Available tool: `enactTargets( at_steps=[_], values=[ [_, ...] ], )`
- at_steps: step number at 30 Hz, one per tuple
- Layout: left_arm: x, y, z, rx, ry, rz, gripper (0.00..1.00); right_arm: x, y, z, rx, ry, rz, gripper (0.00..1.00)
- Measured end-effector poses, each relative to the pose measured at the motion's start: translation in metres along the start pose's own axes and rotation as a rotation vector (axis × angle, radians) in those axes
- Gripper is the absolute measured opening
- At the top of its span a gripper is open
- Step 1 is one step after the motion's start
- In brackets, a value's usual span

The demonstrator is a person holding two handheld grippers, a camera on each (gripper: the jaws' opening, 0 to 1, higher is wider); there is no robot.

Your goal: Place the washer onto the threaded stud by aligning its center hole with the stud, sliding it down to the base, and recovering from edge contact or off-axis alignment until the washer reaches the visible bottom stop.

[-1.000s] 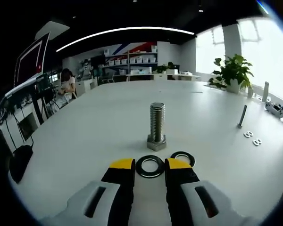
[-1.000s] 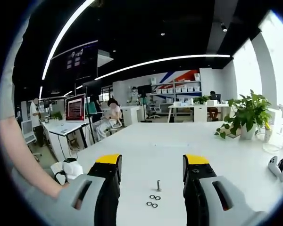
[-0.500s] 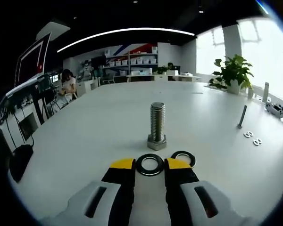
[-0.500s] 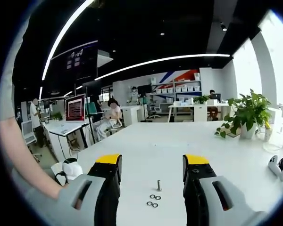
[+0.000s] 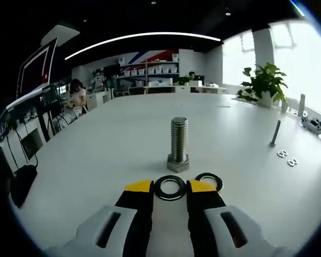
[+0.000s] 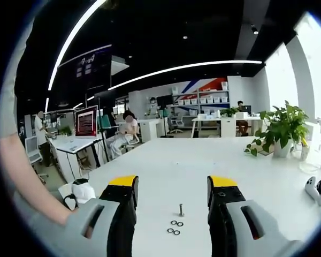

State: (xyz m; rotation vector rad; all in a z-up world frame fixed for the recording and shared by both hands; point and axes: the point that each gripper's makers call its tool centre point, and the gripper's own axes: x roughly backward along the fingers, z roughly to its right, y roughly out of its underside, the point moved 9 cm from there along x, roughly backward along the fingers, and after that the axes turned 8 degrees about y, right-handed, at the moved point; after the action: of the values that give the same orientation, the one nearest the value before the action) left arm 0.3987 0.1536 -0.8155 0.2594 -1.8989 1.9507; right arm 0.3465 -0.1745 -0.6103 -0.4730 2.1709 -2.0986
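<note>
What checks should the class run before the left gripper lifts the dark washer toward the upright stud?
1. Black ring washer between the left gripper jaws: ok.
2. Jaws clamped on washer: cannot tell.
3. Silver threaded stud upright on its hex base: ok.
4. Stud free of any washer: ok.
5. Second black washer clear of the jaws: cannot tell, it lies beside one tip.
6. Right gripper held clear, high above the white table: ok.

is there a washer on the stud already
No, the stud stands bare; one washer lies between the left tool's jaws on the table.
</note>
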Motion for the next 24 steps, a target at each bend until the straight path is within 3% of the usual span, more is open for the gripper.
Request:
enactTargets(
  at_steps=[24],
  values=[
    [0.0020,-0.0065,0.0004,-0.008,-0.009,-0.006,0.22,-0.0006,0.0010,-0.0004,-0.004,-0.003,-0.007,0.55]
  ],
)
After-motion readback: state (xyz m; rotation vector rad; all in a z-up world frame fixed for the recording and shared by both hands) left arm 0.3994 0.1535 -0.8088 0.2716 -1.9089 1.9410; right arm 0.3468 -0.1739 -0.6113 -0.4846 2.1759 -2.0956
